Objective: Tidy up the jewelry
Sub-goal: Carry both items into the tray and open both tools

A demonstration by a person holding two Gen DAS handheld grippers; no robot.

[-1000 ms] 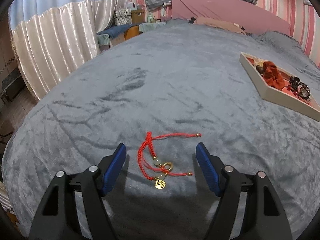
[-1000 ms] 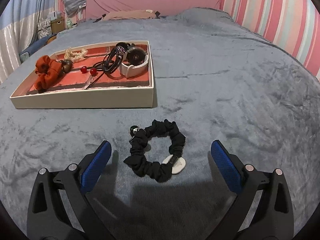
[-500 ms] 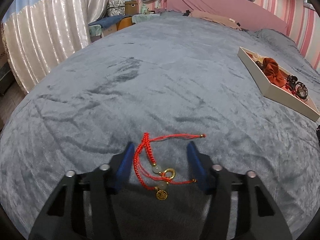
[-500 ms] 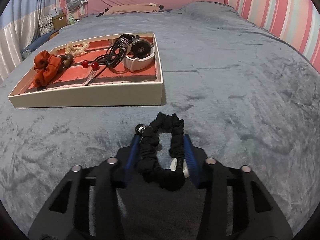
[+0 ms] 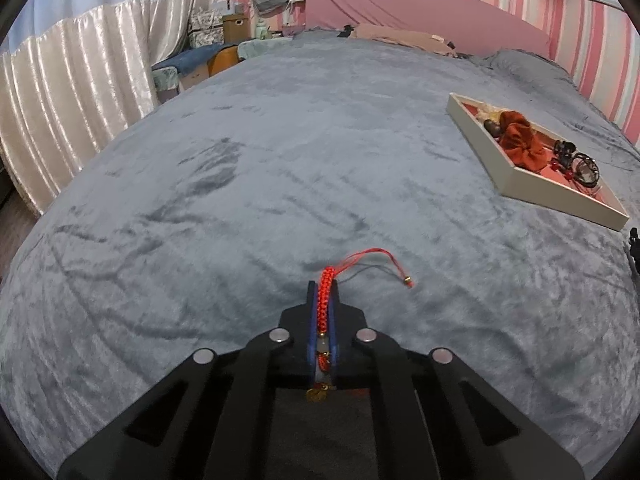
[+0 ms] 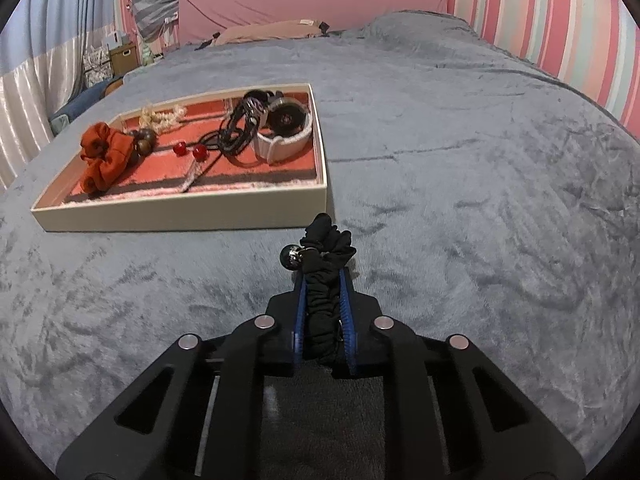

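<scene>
My left gripper [image 5: 323, 286] is shut on a red braided cord bracelet [image 5: 325, 300]; its loose red end with a gold bead trails right on the grey blanket, and a gold charm hangs behind the pads. My right gripper [image 6: 323, 276] is shut on a black scrunchie [image 6: 322, 300] with a dark bead at its left. The cream jewelry tray [image 6: 180, 212] with a red lining lies just ahead-left of the right gripper; it also shows far right in the left wrist view [image 5: 560, 200]. It holds a rust scrunchie [image 6: 105, 156], a watch [image 6: 286, 132], black cords and beads.
The grey plush blanket [image 5: 260, 184] covers the whole bed. A pink headboard [image 6: 312, 0] and a folded beige cloth lie at the far end. Curtains and boxes stand off the bed's left side [image 5: 80, 100].
Both grippers went from wide open to shut: the left closed on the red bracelet, the right on the black scrunchie. Both items now appear raised slightly off the blanket.
</scene>
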